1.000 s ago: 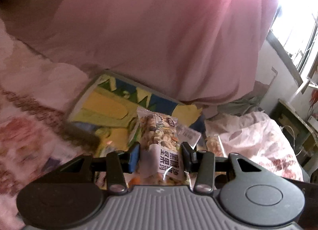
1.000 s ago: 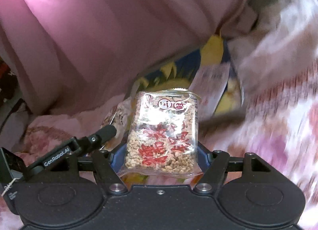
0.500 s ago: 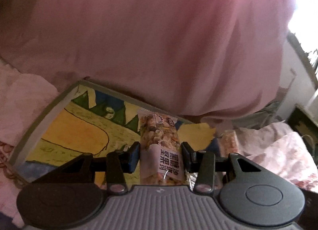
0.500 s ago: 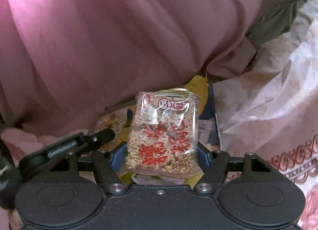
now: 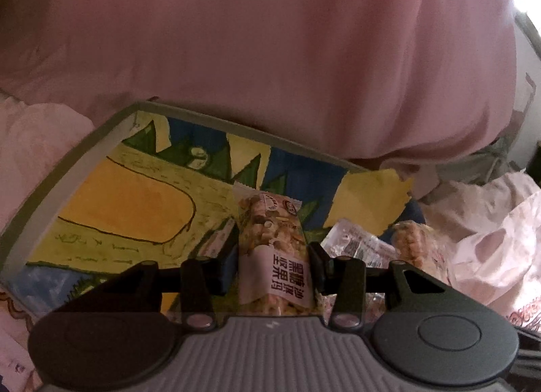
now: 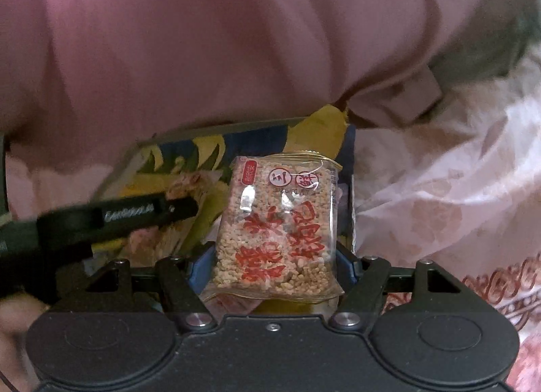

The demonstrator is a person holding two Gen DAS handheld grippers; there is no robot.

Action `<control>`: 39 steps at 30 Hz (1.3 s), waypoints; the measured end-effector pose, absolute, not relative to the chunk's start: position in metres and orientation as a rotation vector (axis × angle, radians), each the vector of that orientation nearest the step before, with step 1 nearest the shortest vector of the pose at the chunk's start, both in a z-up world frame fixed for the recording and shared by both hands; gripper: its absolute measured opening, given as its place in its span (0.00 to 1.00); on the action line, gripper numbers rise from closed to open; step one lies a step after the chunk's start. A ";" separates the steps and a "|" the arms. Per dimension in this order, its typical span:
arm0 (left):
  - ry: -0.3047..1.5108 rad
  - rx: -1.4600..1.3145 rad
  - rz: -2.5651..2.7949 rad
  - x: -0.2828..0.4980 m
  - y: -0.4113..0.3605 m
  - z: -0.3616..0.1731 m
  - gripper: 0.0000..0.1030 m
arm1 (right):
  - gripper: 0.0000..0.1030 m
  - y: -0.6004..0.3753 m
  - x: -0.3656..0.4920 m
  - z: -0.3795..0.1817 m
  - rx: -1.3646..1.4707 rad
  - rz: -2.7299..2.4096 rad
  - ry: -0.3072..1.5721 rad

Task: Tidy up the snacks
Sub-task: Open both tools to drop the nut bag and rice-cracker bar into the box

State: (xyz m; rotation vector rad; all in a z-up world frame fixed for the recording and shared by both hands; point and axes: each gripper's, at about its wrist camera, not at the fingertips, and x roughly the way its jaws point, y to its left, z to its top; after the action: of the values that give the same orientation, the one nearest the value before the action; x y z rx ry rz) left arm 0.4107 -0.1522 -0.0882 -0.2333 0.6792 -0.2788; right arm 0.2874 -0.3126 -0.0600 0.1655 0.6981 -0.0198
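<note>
Left wrist view: the left gripper [image 5: 273, 265] pinches a narrow, clear-windowed nut snack bar with a white label bearing dark characters [image 5: 270, 250], its two fingers pressed against the packet's long sides. The bar stands roughly upright between the fingers, above a shallow rectangular tray with a grey rim and a yellow, green and blue cartoon print [image 5: 84, 155]. On the tray's right part lie a crinkled transparent wrapper [image 5: 355, 245] and, just beside it, a clear packet of puffed snack pieces [image 5: 414, 243]. A pink garment [image 5: 270, 53] fills the upper field; pale floral bedding [image 5: 490, 250] lies at right.

Right wrist view: the right gripper [image 6: 272, 265] clamps a square transparent bag of pale grain crisp printed with red characters [image 6: 280, 233], fingers pressed on its two side edges. The bag is held upright over the same tray's [image 6: 209, 130] right end. The left gripper's black finger [image 6: 118, 216] crosses at left, blurred.
</note>
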 end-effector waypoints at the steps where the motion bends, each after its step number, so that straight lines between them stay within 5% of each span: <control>1: 0.679 -0.226 -0.282 0.410 -0.153 -0.089 0.47 | 0.70 -0.309 0.286 -0.061 0.136 -0.020 0.698; 13: 0.721 -0.209 -0.284 0.407 -0.151 -0.094 0.49 | 0.72 -0.301 0.291 -0.072 0.085 -0.022 0.734; 30: 0.507 -0.210 -0.268 0.356 -0.120 -0.021 0.97 | 0.98 -0.295 0.246 -0.022 0.117 -0.070 0.568; 39: 0.395 -0.179 -0.220 0.284 -0.093 0.014 1.00 | 0.99 -0.294 0.182 0.030 0.141 -0.124 0.411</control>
State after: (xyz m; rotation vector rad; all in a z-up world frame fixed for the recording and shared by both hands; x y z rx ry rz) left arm 0.2844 -0.0929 0.0141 -0.1788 0.3953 -0.2199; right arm 0.1825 -0.2937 0.0298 0.1413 0.4106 -0.1244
